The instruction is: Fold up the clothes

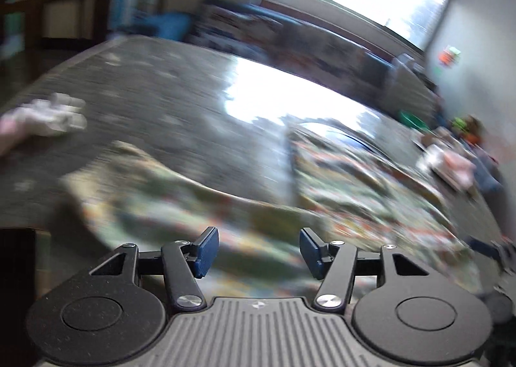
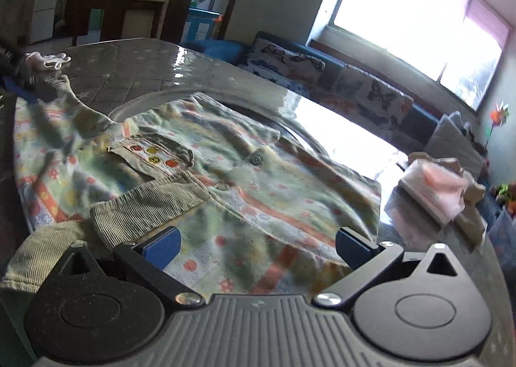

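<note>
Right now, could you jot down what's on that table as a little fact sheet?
Garment: patterned child's shirt spread on the table
Pocket: corduroy trim, coloured buttons
Left tongs: open, above the cloth, view blurred
Right tongs: open wide, over the shirt's near edge
Side pile: pink folded clothes
Far corner: small white item

Motion blur smears the floral garment and table.
</note>
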{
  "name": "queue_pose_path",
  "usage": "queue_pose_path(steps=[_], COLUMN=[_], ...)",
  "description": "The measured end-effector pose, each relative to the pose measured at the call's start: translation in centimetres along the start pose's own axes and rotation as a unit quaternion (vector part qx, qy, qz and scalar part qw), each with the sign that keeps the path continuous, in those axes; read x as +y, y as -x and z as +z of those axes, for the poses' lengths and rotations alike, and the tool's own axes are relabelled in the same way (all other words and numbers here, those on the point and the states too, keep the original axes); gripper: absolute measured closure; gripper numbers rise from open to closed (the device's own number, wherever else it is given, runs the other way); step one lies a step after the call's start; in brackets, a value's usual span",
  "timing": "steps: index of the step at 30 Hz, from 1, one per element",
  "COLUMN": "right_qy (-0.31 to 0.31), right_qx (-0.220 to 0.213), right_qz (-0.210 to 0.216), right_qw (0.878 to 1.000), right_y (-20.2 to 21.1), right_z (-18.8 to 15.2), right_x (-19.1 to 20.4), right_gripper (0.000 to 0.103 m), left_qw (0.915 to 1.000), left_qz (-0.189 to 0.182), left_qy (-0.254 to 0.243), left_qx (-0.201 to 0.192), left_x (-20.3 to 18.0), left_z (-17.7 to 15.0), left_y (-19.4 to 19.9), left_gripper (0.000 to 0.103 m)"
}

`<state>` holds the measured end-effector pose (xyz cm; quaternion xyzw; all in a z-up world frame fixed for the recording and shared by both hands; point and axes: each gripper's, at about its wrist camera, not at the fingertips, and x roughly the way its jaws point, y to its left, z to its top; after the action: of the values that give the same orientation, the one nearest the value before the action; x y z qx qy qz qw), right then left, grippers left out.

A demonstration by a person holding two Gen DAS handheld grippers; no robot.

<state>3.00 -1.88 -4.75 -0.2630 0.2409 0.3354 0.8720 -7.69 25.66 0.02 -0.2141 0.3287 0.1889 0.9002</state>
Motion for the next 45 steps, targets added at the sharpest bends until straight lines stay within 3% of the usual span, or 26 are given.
queue_pose_path(steps=[5, 10, 24, 26, 29, 34, 40, 45], right_qy=[-0.008, -0.023, -0.056, -0.059, -0.066, -0.077, -0.099, -0.135], right_qx=[-0.016, -0.027, -0.029, -0.029, -0.028, -0.025, -0.02, -0.017], right_qz=[0.005, 0.021, 0.052, 0.054, 0.062, 0.075, 0.098, 0.117], right_qw=[1.0, 0.999, 0.997, 0.996, 0.996, 0.994, 0.99, 0.984], right_y=[1.0, 1.8, 1.9, 1.9, 2.0, 2.0, 1.9, 1.8], right_z=[0.9, 1.7, 2.4, 2.4, 2.4, 2.4, 2.7, 3.0], right_x=[-0.8, -1.5, -1.8, -1.8, -1.9, -2.1, -2.5, -3.3], right_gripper=[0.0, 0.0, 0.001, 0.001, 0.002, 0.007, 0.012, 0.019], left_qw=[0.9933, 0.9848, 0.9781, 0.9781, 0.978, 0.9806, 0.9919, 0.9925], left_qz=[0.09, 0.136, 0.164, 0.165, 0.165, 0.132, 0.023, -0.071], left_qy=[0.065, 0.101, 0.125, 0.122, 0.123, 0.138, 0.108, 0.073], left_qx=[-0.034, -0.038, -0.032, -0.032, -0.035, -0.047, -0.063, -0.068], left_x=[4.7, 7.6, 8.9, 8.9, 9.0, 8.8, 5.0, 0.5], left_z=[1.2, 1.8, 1.7, 1.7, 1.6, 1.4, 1.4, 1.4], left_y=[0.2, -0.8, -2.8, -2.9, -3.0, -2.0, 0.0, 1.4], left_gripper=[0.046, 0.046, 0.059, 0.075, 0.087, 0.094, 0.095, 0.096])
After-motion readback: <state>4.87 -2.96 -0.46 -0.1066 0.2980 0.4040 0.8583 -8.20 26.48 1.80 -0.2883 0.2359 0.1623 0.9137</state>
